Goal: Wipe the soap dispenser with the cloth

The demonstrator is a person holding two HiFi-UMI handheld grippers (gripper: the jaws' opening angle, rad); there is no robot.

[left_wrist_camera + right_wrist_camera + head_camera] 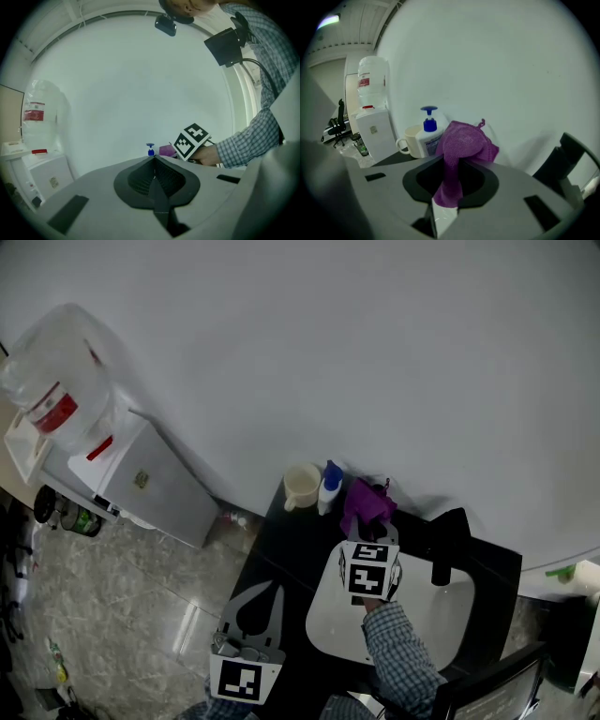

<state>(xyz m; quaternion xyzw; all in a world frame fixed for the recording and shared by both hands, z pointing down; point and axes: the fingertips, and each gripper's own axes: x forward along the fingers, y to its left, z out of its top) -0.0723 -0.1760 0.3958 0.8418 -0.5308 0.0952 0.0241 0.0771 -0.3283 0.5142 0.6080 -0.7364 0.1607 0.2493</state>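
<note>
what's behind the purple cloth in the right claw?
Behind the purple cloth: a white soap dispenser with blue pump, its right side covered by the cloth; a cream mug beside it; then white wall. Contact between them can't be told.

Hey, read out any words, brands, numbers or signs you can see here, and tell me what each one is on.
No text here is legible.
Red label on the water bottle: print too blurred to read.
Sticker on the water dispenser: too small to read.
Label on the soap dispenser: faint print, blurred.
Right marker cube and left marker cube: black-and-white square patterns only, no letters.
</note>
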